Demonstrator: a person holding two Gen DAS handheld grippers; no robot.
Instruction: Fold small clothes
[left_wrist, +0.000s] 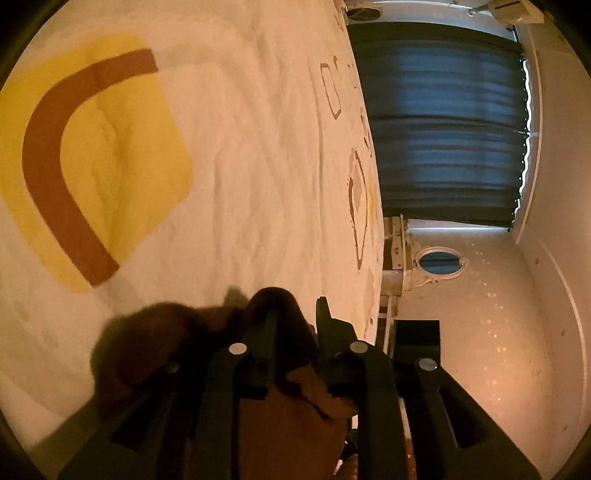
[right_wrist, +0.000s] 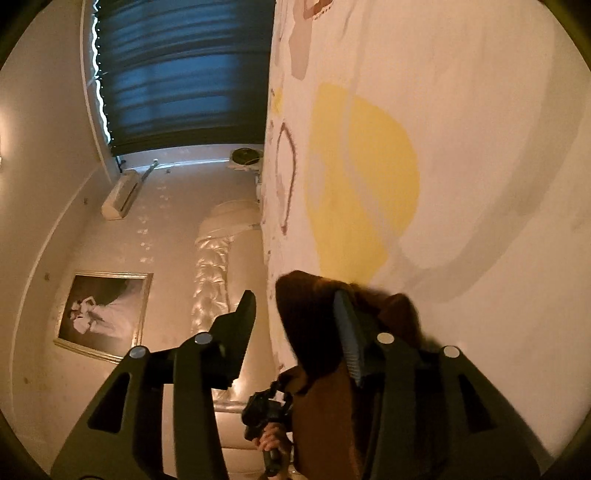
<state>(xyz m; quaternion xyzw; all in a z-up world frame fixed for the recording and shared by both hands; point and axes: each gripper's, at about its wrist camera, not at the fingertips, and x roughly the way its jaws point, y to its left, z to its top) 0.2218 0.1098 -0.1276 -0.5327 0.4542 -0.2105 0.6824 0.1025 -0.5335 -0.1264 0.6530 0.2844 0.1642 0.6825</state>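
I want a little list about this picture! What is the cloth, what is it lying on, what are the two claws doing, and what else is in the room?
cloth: brown garment, bunched at its edge
lying on: white bedsheet with yellow and brown shapes
left claw: slightly open, brown cloth draped over one finger
right claw: open, cloth around one finger, the other finger clear of the cloth
fold: not finished
room: dark curtain, framed picture, air conditioner
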